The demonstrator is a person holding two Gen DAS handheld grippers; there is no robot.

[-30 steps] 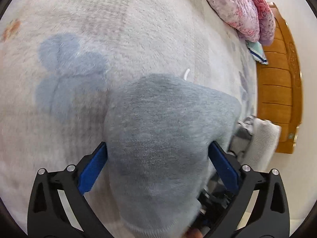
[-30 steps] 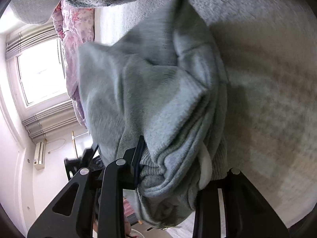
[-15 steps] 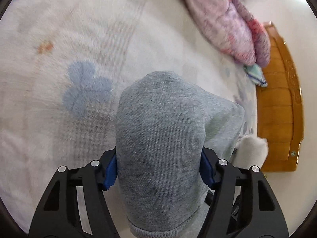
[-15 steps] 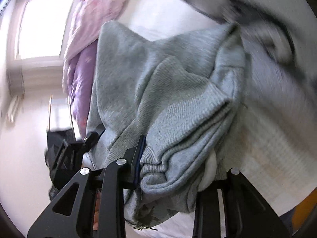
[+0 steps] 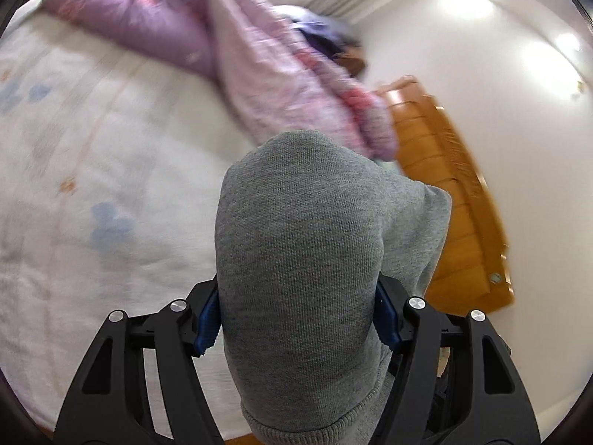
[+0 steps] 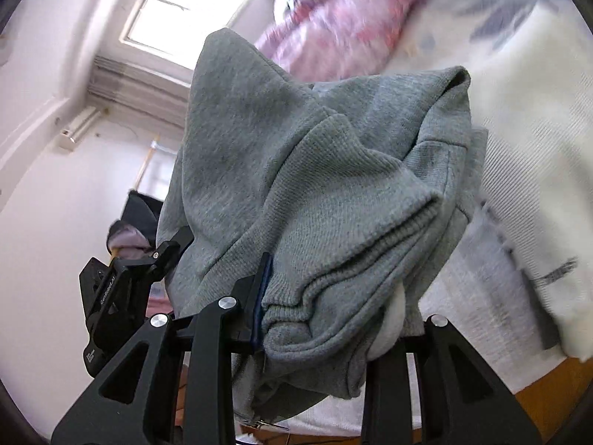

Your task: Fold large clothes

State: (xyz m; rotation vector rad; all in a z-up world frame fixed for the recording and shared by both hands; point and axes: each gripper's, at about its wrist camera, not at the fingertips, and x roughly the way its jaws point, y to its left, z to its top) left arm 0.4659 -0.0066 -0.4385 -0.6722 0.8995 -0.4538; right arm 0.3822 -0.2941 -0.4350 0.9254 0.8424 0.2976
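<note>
A grey knit sweatshirt [image 5: 296, 244] is bunched between both grippers and held up off the bed. My left gripper [image 5: 296, 319] is shut on a thick fold of it; the cloth hides the fingertips, only the blue pads [image 5: 207, 319] show. My right gripper [image 6: 326, 319] is shut on the ribbed hem part of the same sweatshirt [image 6: 315, 185]. The left gripper [image 6: 122, 289] shows in the right wrist view at the lower left, against the garment's far side.
A white fleece blanket with blue prints [image 5: 92, 170] covers the bed. A pink and purple quilt [image 5: 259, 55] lies heaped at the far side. A wooden bed board [image 5: 456, 200] stands at the right. A cream garment [image 6: 530, 141] lies on the bed. A window [image 6: 185, 3] is behind.
Both grippers have lifted and tilted upward with the sweatshirt; the views swung from the blanket toward the quilt, wall and window. The left jaws closed tighter on the cloth.
</note>
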